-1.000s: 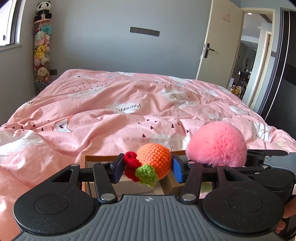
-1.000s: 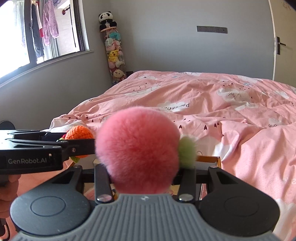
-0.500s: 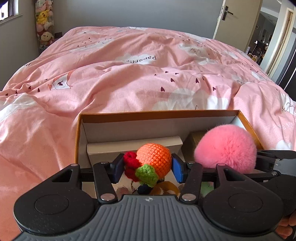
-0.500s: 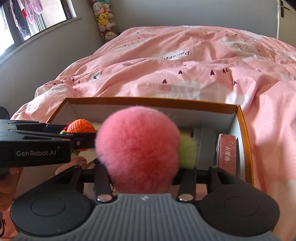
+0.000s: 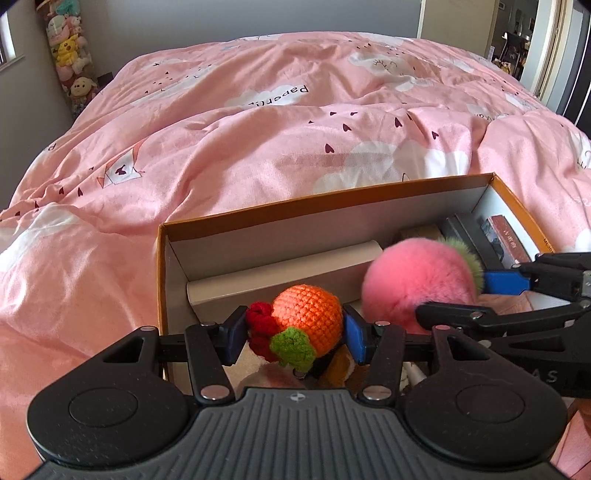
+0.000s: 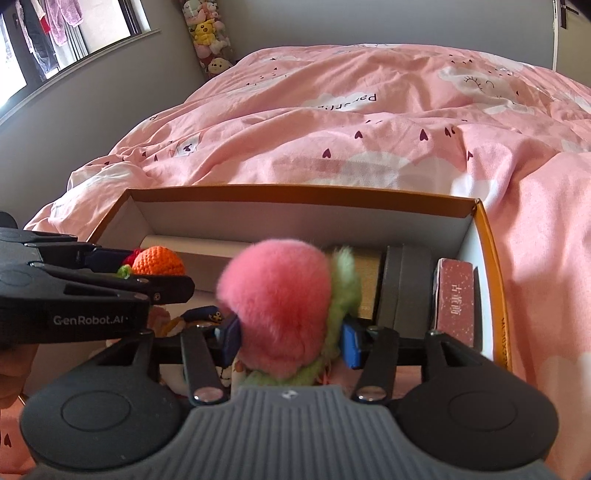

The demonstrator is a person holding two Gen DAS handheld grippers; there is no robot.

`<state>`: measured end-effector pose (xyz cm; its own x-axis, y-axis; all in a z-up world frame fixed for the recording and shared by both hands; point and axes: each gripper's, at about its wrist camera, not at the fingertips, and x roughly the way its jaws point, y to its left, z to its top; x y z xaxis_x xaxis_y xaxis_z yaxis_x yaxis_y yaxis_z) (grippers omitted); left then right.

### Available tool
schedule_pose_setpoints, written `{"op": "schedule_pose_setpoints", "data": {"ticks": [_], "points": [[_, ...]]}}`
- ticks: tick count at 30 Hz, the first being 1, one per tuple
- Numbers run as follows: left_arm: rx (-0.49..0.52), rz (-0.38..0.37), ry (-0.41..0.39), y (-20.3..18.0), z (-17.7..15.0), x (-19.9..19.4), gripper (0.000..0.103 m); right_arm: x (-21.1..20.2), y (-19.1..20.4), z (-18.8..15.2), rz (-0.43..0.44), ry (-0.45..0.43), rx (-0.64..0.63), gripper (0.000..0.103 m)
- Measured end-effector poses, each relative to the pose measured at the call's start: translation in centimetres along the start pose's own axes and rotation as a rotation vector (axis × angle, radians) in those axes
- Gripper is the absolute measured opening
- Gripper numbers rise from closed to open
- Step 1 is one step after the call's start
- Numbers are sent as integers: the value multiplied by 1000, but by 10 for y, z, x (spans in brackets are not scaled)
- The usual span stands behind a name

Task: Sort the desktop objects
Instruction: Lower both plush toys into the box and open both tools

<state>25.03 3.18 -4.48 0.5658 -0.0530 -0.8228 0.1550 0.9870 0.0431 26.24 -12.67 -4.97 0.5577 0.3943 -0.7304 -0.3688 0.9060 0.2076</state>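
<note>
- The left gripper (image 5: pixel 294 335) is clamped on a crocheted orange fruit charm (image 5: pixel 306 314), both blue pads pressed against its sides, and holds it over the near left part of an open cardboard box (image 6: pixel 295 195).
- The right gripper (image 6: pixel 291 338) has its fingers opening; the pink pompom (image 6: pixel 275 306) with its green fur tuft sits between them, and the right pad already shows a gap from the fur.
- My reading: this is the drop-off step, each soft toy to be let go inside the box.
- To do it well, I would keep both toys low over a free patch of the box floor, clear of the small toys lying there, and let the pompom fall free before lifting away.
- The left fingers should part only once the charm is clear of the white inner carton (image 5: pixel 284 269).
- Far right in the box stand a dark case (image 6: pixel 404 288) and a reddish packet (image 6: pixel 453 299), upright against the wall.
- The box rests on a bed with a pink duvet (image 5: pixel 258 140); grey walls, a hanging column of plush toys (image 6: pixel 207 33) and a window lie beyond.
</note>
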Motion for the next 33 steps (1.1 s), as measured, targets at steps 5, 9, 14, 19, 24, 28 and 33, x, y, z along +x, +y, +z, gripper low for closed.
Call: {"op": "schedule_pose_setpoints", "data": {"ticks": [5,9,14,19,24,28,33], "points": [[61,38,12,-7,-1,4,63,-11,3,-3,-22,-38,-20,61],[88,61,13,-10,-3,5,64,-17,1,-6,-31,-55,-15,62],[81,61,3,-9,-3,3,65,-21,-1,-8,-34,-61,-4,63],[74,68,-35,-7,-1,-6,72,-28,-1,-13,-33,-70,3,64],[24,54,-73,-3,1,-20,72,-37,0,-19,-41,-82,7,65],[-11,44,-126,-7,-4,-38,72,-46,2,-26,-47,-101,17,68],[-13,53,-213,-23,-14,-64,72,-64,8,-34,-64,-155,1,73]]}}
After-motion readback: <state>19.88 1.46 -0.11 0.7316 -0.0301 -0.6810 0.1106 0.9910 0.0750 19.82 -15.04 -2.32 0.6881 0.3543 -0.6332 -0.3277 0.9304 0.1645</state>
